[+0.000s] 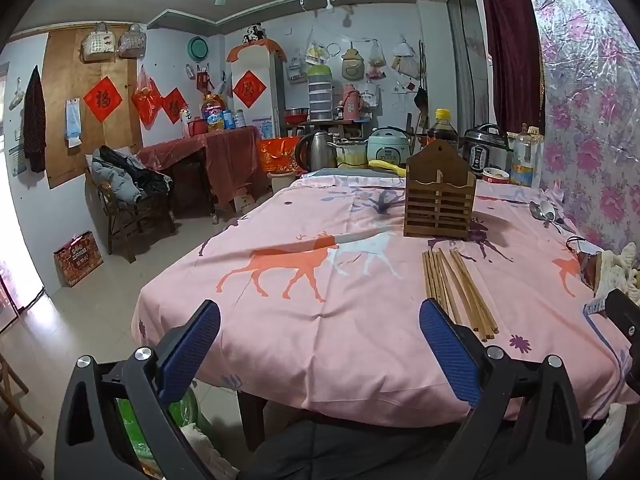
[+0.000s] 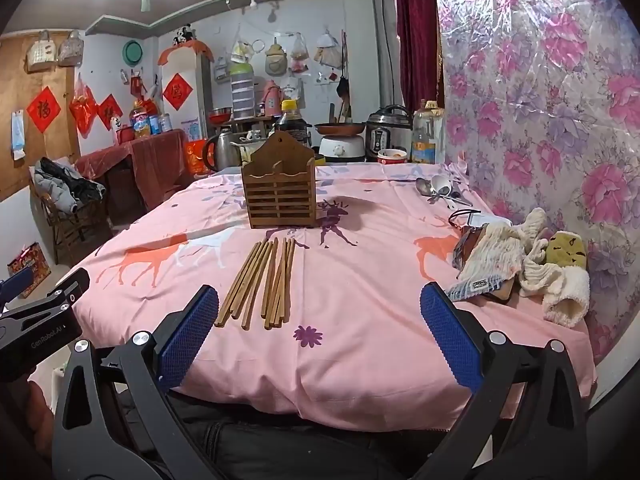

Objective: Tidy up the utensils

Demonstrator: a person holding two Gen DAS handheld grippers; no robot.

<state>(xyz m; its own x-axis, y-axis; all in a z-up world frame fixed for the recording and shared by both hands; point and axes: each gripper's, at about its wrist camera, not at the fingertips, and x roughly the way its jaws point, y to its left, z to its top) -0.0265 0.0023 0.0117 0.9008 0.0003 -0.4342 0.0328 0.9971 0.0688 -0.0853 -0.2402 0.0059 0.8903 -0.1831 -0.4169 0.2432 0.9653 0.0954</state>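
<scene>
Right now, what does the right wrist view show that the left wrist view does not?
Only the right wrist view shows the yellow sponge by the floral wall and the frying pan behind the table. Only the left wrist view shows the pale green rice cooker. Both share the chopsticks, the wooden utensil holder, the spoons and the pink tablecloth.

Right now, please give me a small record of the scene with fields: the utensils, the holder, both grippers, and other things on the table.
chopsticks: loose bundle lying flat on the pink tablecloth, in front of the holder
spoons: small pile near the floral wall, far right side of the table
holder: wooden slatted utensil holder, upright, no utensils visible in it
left gripper: open, holding nothing
right gripper: open, holding nothing
other things: cloths and a sponge at the right edge
</scene>
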